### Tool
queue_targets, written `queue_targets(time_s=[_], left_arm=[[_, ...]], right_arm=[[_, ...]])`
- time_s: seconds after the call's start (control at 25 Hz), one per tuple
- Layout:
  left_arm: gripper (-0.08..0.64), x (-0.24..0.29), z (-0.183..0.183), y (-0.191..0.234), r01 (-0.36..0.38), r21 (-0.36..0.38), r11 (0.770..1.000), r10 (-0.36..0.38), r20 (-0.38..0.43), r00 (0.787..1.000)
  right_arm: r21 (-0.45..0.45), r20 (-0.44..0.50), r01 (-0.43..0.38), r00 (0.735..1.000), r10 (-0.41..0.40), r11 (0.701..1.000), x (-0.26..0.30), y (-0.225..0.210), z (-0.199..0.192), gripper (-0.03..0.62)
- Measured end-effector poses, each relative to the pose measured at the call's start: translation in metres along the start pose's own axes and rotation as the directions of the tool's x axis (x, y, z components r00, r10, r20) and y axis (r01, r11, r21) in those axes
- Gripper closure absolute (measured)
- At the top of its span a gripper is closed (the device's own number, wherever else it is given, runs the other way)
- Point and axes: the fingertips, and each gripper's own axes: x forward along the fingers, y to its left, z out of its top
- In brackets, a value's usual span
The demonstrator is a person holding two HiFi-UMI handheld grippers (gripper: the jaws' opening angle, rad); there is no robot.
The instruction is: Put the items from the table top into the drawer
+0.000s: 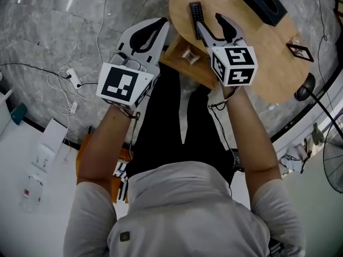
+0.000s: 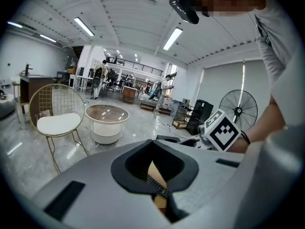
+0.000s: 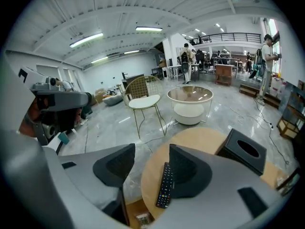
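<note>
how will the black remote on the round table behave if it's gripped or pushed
The remote looks like a rigid plastic bar, so it likely won't flex. Flat and slim, it shouldn't roll and is probably light. Its smooth casing may slide on the table if nudged.

Matt light wood table point(image 1: 268, 52), black plastic remote point(image 1: 196, 10), matt black box point(image 1: 263, 1), glossy grey stone floor point(image 1: 53, 25)

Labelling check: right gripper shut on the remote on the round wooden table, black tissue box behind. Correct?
No: right gripper view shows the right gripper open, jaws apart, remote ungripped on the round wooden table, black tissue box behind.
</note>
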Motion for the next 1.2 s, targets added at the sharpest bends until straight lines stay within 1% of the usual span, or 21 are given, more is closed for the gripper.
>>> queue_targets(time_s=[0.24, 0.4, 0.6, 0.8, 1.04, 1.2], left_arm=[[0.551, 0.034, -0.047, 0.027, 0.0, -0.029, 1.0, -0.001, -0.03, 1.0], [0.551, 0.056, -0.074, 0.042, 0.014, -0.04, 0.999, -0.017, -0.055, 0.998], [0.551, 0.076, -0.104, 0.054, 0.043, -0.051, 0.998, -0.047, -0.089, 0.995], [0.551, 0.092, -0.125, 0.057, 0.079, -0.049, 0.996, -0.084, -0.114, 0.99], [0.551, 0.099, -0.139, 0.068, 0.06, -0.08, 0.995, -0.07, -0.126, 0.99], [0.551, 0.098, -0.146, 0.071, 0.057, -0.091, 0.994, -0.068, -0.126, 0.99]], right_arm=[[0.085, -0.09, 0.044, 0.995, -0.037, 0.995, 0.059, -0.023, -0.055, 0.347], [0.1, -0.143, 0.067, 0.988, -0.052, 0.993, 0.092, -0.035, -0.082, 0.338], [0.123, -0.218, 0.097, 0.974, -0.069, 0.988, 0.129, -0.046, -0.116, 0.334], [0.086, -0.274, 0.115, 0.958, -0.087, 0.99, 0.159, -0.053, -0.145, 0.333], [0.068, -0.31, 0.156, 0.942, -0.127, 0.985, 0.174, -0.062, -0.165, 0.333], [0.015, -0.306, 0.177, 0.938, -0.164, 0.984, 0.177, -0.064, -0.167, 0.334]])
